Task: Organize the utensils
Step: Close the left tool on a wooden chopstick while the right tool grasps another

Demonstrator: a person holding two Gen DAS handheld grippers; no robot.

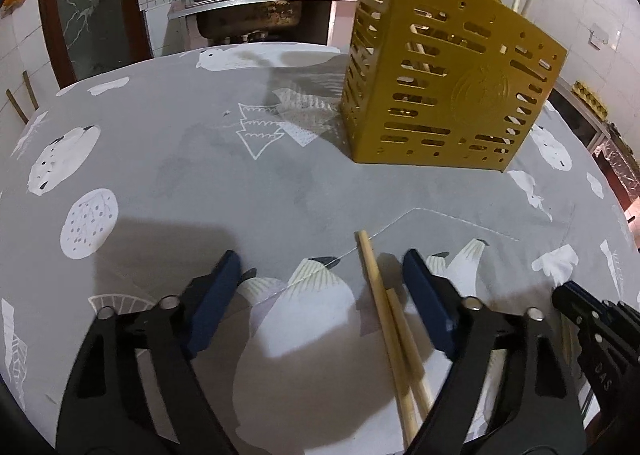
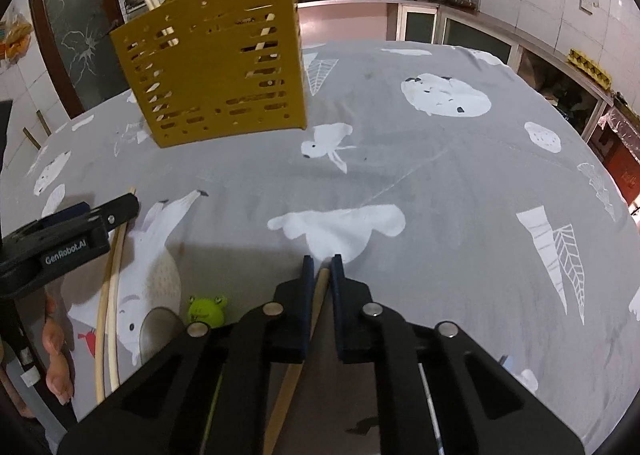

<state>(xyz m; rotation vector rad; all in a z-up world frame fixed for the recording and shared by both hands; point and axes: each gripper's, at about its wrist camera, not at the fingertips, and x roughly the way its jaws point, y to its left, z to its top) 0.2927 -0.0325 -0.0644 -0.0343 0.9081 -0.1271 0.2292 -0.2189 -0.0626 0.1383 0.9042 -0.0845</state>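
two chopsticks (image 1: pixel 394 339): flat on the tablecloth, side by side and touching, between the left gripper's spread fingers, nearer the right-hand pad; pale wood, tips pointing toward the holder.
third chopstick (image 2: pixel 316 297): clamped between the right gripper's pads, tip poking out just past them, shaft running back under the gripper.
left gripper (image 1: pixel 322 275): low over the cloth, fingers wide apart, pads not pressing on the pair.
right gripper (image 2: pixel 321 265): fingers drawn together on the single stick.
utensil holder (image 1: pixel 448 95): gold, slotted, upright on the cloth, well beyond both grippers; several chopsticks standing inside, tops above the rim.
tablecloth (image 1: pixel 240 183): grey with white animal and tree prints.
frog figure (image 2: pixel 207 310): small, green, on the cloth just left of the right gripper.
hand (image 2: pixel 56 355): partly seen at the left edge of the right view, below the left gripper.
background: sink, stove and pots beyond the table.
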